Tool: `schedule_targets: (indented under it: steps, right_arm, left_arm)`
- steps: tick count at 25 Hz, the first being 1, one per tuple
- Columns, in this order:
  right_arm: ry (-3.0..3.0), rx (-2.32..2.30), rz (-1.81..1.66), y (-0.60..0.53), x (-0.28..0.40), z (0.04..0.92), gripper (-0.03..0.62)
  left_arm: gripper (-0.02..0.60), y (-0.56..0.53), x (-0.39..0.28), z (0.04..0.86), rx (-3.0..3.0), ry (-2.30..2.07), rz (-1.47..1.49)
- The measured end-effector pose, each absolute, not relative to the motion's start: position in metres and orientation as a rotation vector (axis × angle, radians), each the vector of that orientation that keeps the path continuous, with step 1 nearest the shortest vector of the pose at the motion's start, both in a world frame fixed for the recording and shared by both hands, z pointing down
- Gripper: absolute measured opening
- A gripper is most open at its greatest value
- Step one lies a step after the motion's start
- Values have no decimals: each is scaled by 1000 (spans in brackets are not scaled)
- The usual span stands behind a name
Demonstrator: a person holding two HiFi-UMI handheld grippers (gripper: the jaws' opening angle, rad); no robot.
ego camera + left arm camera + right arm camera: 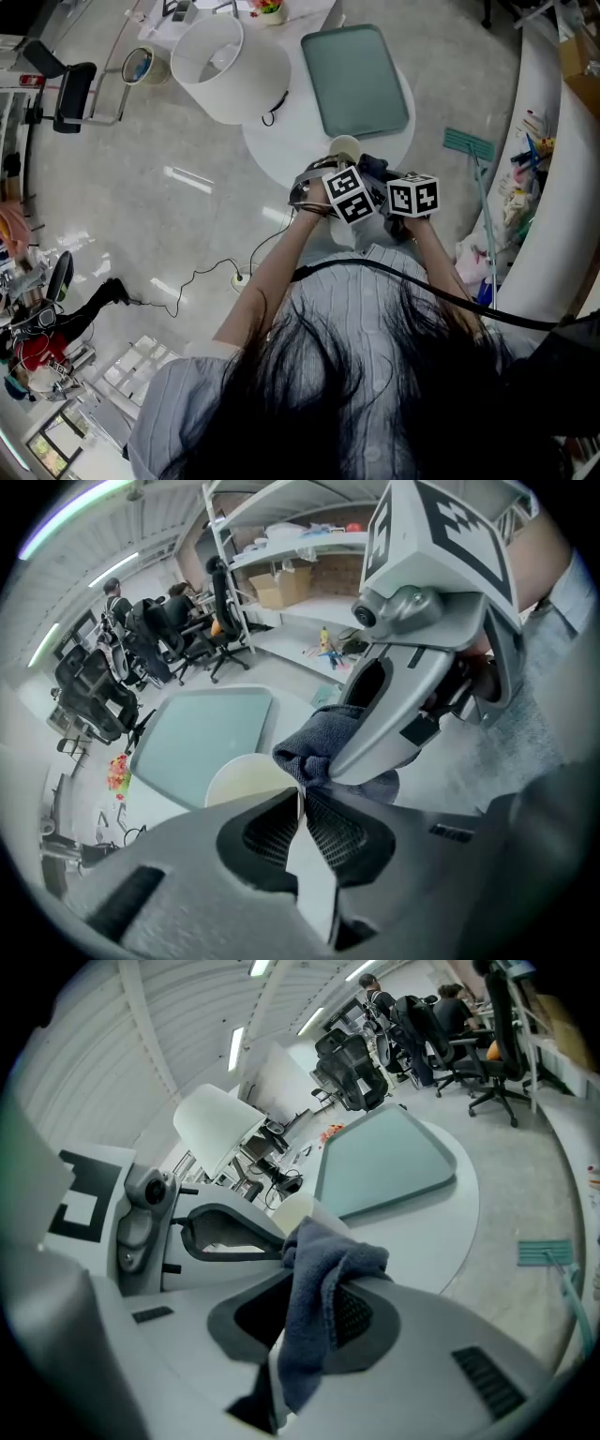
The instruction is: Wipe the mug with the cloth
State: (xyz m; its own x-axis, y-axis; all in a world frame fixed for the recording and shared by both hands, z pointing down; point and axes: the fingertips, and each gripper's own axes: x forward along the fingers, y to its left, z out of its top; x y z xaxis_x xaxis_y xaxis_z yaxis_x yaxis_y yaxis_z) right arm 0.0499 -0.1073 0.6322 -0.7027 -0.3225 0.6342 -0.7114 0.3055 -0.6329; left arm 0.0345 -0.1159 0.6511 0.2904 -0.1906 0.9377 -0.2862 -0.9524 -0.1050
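The left gripper [302, 803] has its fingers [349, 834] clamped tight on the thin rim of the cream mug [239, 782], by the near edge of the round white desk [281, 157]. The right gripper [319, 1288] pinches the grey-blue cloth [309, 1335], whose bunched end sits against that rim. A green tray [356, 80] lies further back.

place: open-plan office | evidence: swivel chairs [94, 686]; shelving rack [291, 541]; cardboard box [281, 586]
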Motion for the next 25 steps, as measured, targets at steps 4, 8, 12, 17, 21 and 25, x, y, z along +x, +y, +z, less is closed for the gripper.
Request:
schedule_targets:
  steps: [4,8,12,17,21,25]
  right_arm:
    - [-2195,914,1363,-108,50,632,86]
    - [-2196,918,1361,-110,49,631,86]
    - [-2199,916,1364,-112,49,631,86]
    - [-2199,901,1344,-116,49,630,86]
    - [-2212,860,1306,-120,49,630,86]
    - [-2217,818,1242,-128,50,628,86]
  left_arm:
    - [41,-113,32,651,2492,-339,1800]
    - [41,-109,24,651,2541,-211,1858]
    - [41,-102,18,651,2597,-42,1938]
    - [41,-96,5,651,2662,278,2084]
    - [41,-97,-2,653,2711,536,2205]
    - [41,-101,-11,654,2741,849,2326]
